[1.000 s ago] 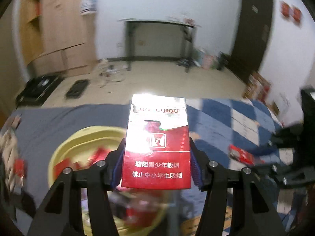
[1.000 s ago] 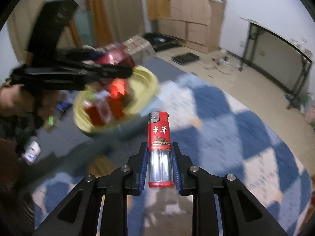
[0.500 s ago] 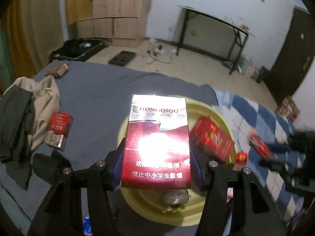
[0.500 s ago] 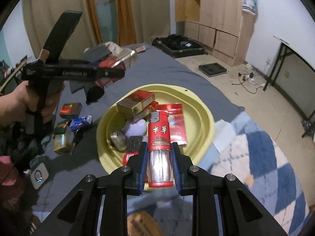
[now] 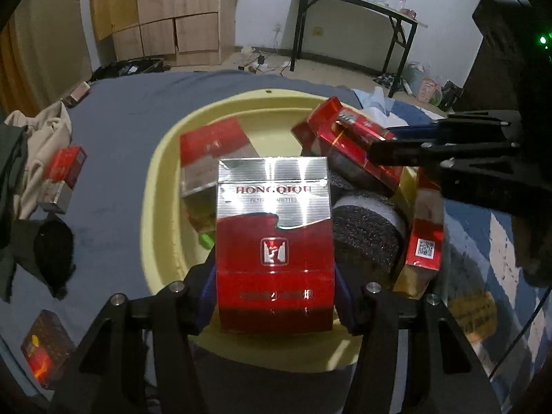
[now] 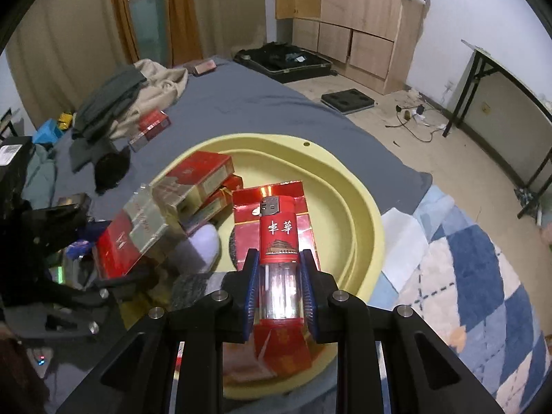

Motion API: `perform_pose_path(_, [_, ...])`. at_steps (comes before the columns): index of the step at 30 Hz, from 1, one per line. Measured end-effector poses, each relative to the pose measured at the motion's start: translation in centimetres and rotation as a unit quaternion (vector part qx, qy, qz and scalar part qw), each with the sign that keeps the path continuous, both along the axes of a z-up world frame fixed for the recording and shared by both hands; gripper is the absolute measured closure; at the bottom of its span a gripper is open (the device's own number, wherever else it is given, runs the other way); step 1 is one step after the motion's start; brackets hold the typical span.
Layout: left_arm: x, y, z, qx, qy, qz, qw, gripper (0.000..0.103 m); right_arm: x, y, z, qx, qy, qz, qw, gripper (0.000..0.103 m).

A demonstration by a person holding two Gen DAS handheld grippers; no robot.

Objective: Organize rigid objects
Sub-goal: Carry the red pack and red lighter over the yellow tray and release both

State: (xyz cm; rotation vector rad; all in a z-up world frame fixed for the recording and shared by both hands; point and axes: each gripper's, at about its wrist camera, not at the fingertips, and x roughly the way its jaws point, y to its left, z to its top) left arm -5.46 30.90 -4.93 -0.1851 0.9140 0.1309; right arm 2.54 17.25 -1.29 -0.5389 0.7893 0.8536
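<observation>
1. Low in the centre of the left wrist view, the left gripper (image 5: 275, 289) clamps a cigarette pack (image 5: 274, 241) between its blue pads, which press on the pack's two sides. The pack stands upright, red below and silver above, with "HONGQIOU" printed across the silver band and a small emblem on the red.
2. Low in the centre of the right wrist view, the right gripper (image 6: 280, 284) pinches a lighter (image 6: 278, 252) at its clear lower body; the upper half is red with Chinese characters and a metal cap on top.
3. Both held things hang over a yellow basin (image 6: 374, 238) that sits on a grey bed cover (image 6: 248, 103) in mid-frame.
4. Inside the basin lie several red and gold cigarette packs (image 6: 198, 179), a flattened red carton (image 6: 272, 207) under the lighter, and a dark foam roll (image 5: 365, 231) just right of the held pack.
5. Left of the basin, a lone red pack (image 6: 150, 129) rests on the cover beside a heap of beige and dark clothes (image 6: 138, 93).
6. To the right lies a blue and white checked blanket (image 6: 483, 276).
7. In the upper part of the frame stand wooden cabinets (image 6: 348, 17) and a black-legged table (image 5: 355, 10) against the white wall.
</observation>
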Motion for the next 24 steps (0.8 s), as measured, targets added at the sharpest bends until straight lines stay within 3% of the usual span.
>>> perform_pose_path(7, [0.4,-0.8,-0.9,-0.008,0.005,-0.013,0.9999,0.045,-0.2,0.9,-0.9,0.019,0.004,0.009,1.000,0.080])
perform_pose_path(9, [0.2,-1.0,-0.9,-0.019,0.005,-0.013,0.9997,0.039,-0.2,1.1,-1.1,0.021,0.003,0.016,1.000,0.080])
perform_pose_path(13, [-1.0,-1.0,0.0,-0.029,-0.021,0.009,0.9993,0.009,-0.1,0.4,-0.9,0.031,0.008,0.025,0.999,0.075])
perform_pose_path(15, [-1.9,-1.3,0.9,-0.026,-0.043,0.029,0.9983,0.000,-0.2,-0.6,-0.2,0.045,0.003,0.025,0.999,0.052])
perform_pose_path(19, [-2.7,-3.1,3.6,-0.005,-0.074,0.084,0.9937,0.000,-0.3,-4.3,1.6,0.091,0.005,0.028,0.995,0.030])
perform_pose_path(21, [-2.7,-5.6,4.4,-0.009,-0.065,0.100,0.9928,0.000,-0.3,-6.8,2.2,0.120,0.005,0.019,0.993,0.000])
perform_pose_path(24, [-3.1,-9.8,4.6,-0.014,-0.053,0.105,0.9929,0.000,0.2,-11.8,1.9,0.145,-0.002,-0.006,0.989,0.000])
